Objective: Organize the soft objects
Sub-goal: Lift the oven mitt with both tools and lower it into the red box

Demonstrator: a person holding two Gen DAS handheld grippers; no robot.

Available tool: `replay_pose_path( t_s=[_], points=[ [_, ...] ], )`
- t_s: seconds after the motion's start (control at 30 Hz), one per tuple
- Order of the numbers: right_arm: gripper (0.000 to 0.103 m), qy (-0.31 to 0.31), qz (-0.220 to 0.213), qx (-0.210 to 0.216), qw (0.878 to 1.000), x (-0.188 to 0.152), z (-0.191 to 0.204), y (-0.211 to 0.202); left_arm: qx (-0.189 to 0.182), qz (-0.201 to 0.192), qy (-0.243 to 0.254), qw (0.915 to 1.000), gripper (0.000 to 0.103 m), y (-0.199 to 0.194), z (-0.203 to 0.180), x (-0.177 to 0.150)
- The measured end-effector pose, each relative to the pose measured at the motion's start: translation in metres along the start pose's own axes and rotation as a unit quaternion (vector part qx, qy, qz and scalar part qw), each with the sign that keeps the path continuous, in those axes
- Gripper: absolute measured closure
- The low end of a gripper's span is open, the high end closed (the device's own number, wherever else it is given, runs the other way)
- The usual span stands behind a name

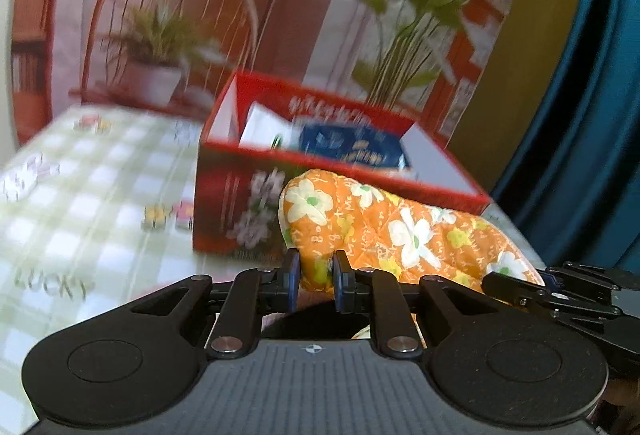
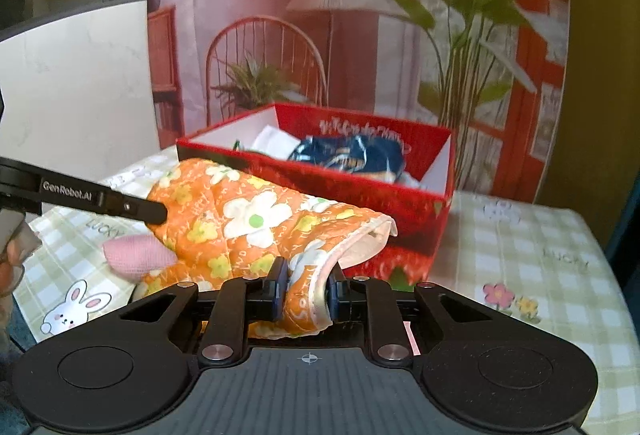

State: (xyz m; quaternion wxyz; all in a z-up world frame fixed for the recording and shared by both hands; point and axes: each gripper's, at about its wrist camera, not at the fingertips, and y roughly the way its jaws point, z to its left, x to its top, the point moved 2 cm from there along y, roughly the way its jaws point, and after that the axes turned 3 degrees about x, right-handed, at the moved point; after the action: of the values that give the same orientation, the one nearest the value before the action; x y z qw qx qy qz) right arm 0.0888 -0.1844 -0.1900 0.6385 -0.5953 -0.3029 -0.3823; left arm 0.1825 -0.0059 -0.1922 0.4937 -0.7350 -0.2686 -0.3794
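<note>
An orange oven mitt with white and yellow flowers (image 1: 400, 231) hangs in the air between both grippers, in front of a red box (image 1: 224, 195). My left gripper (image 1: 316, 271) is shut on the mitt's thumb side. My right gripper (image 2: 308, 291) is shut on the mitt's open cuff (image 2: 320, 275); the mitt (image 2: 248, 219) stretches to the left, where the left gripper (image 2: 156, 213) pinches it. The red box (image 2: 400, 207) holds a dark blue packet (image 2: 352, 155) and white items. A pink soft object (image 2: 136, 259) lies under the mitt.
The table has a green-checked cloth (image 2: 540, 275) with bunny and flower prints. A printed backdrop of a chair, lamp and plants stands behind the box. A blue curtain (image 1: 580, 115) is at the right in the left wrist view.
</note>
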Motion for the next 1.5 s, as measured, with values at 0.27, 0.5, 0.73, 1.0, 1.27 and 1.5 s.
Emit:
replay_pose_path(
  t_s=[0.27,0.5,0.73,1.0,1.27,1.5],
  points=[
    [0.085,-0.006,-0.032,0.002,0.999,0.023,0.000,-0.015,-0.001,-0.042,0.032,0.9986,0.085,-0.020,-0.014,0.024],
    [0.085,0.000,-0.039,0.008,0.999,0.030,-0.003,-0.017,-0.006,-0.023,0.031,0.9992,0.085,-0.018,-0.011,0.020],
    [0.085,0.002,-0.048,0.012,0.999,0.032,-0.004,-0.018,-0.013,-0.027,0.017,0.9994,0.085,-0.018,-0.006,0.026],
    [0.085,0.010,-0.077,0.021,0.997,0.065,-0.017,-0.012,-0.005,-0.078,0.062,0.9951,0.085,-0.014,-0.018,0.074],
    [0.086,0.032,-0.069,0.006,0.997,0.110,-0.044,0.050,0.027,-0.098,0.118,0.9879,0.085,0.035,-0.034,0.125],
    [0.086,0.081,-0.037,-0.036,0.995,0.123,-0.063,0.117,0.061,-0.072,0.107,0.9898,0.085,0.092,-0.021,0.141]
  ],
)
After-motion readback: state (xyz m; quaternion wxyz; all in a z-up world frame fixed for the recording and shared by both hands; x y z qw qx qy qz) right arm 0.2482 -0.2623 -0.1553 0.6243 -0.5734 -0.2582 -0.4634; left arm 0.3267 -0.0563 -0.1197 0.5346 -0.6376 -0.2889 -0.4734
